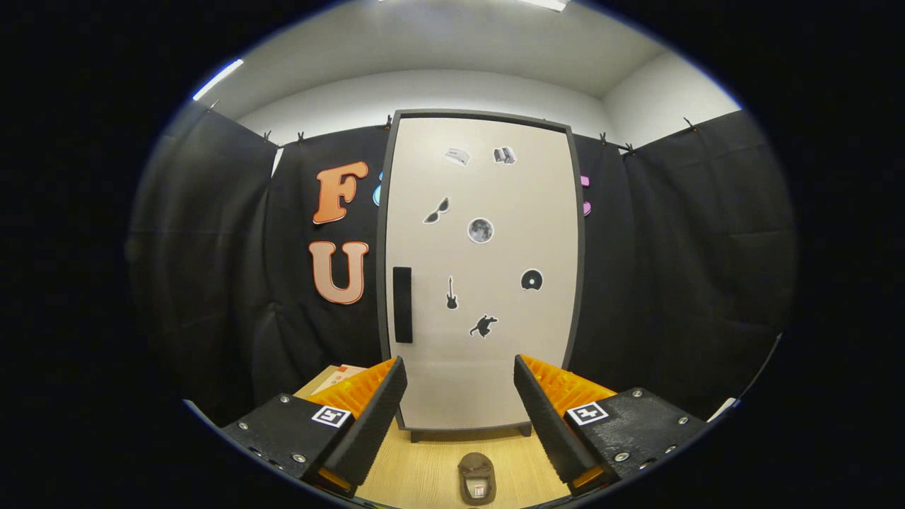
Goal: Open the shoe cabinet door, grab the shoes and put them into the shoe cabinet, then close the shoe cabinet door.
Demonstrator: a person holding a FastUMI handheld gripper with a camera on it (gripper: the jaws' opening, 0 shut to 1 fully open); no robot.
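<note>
A tall pale shoe cabinet (481,268) with a dark frame stands straight ahead on the wooden floor, its door shut. A black vertical handle (402,304) sits near the door's left edge, and several small stickers dot the door. One brown shoe (476,478) lies on the floor close below me, between the two fingers and in front of the cabinet's base. My gripper (459,385) is open, its fingers spread wide with nothing between them, held back from the door.
Black cloth walls close in the booth on both sides of the cabinet. A cardboard box (338,376) lies on the floor to the cabinet's left, partly behind my left finger. Light wooden floor (431,470) runs from the cabinet base toward me.
</note>
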